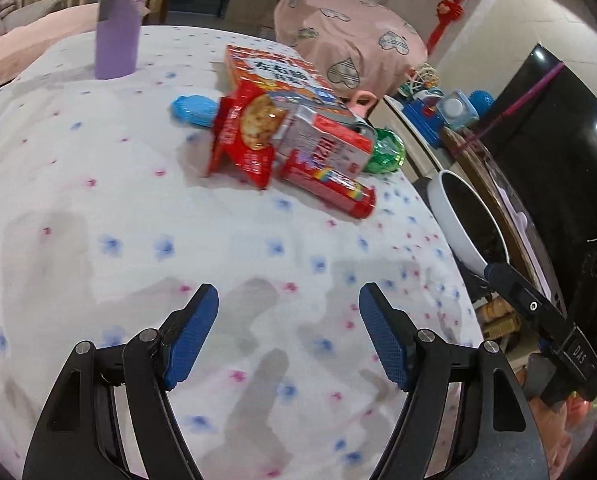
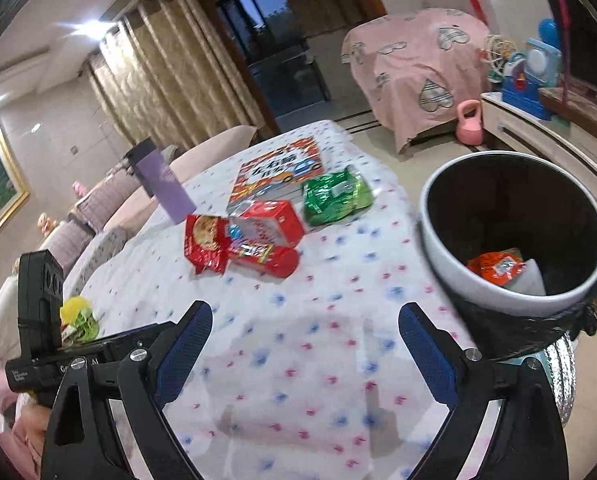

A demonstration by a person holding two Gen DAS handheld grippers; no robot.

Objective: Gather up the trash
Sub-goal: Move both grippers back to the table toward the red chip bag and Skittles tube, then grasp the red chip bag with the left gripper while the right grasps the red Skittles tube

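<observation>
I have the table (image 2: 298, 360), under its white cloth dotted blue and pink, spread ahead of both grippers. The white trash bin (image 2: 450, 276), black-lined, sits just off my right gripper's (image 2: 305, 354) forward right, with an orange wrapper (image 2: 496, 266) already at its bottom. The trash pile lies well ahead of both tools, near the table's middle: a flat orange-red box (image 2: 282, 168) farthest, a green foil bag (image 2: 332, 198) to its right, then a red carton (image 2: 274, 222), a red cookie packet (image 2: 204, 242) and a red tube (image 2: 268, 258) nearest me. A purple bottle (image 2: 164, 188) stands left of the heap.

Both grippers are spread wide and hold nothing; the left gripper (image 1: 288, 336) hovers over bare cloth.

My judgement: the tube is the best next pick, since it is closest and lies loose on top. I would come in across its short axis, pinch its middle, and lift clear before swinging right to the bin, so the packet beneath isn't dragged along.

Only the right view looks into the bin; the left shows just its rim (image 1: 454, 220). Only the left view shows a blue oval thing (image 1: 194, 110) behind the packet.
</observation>
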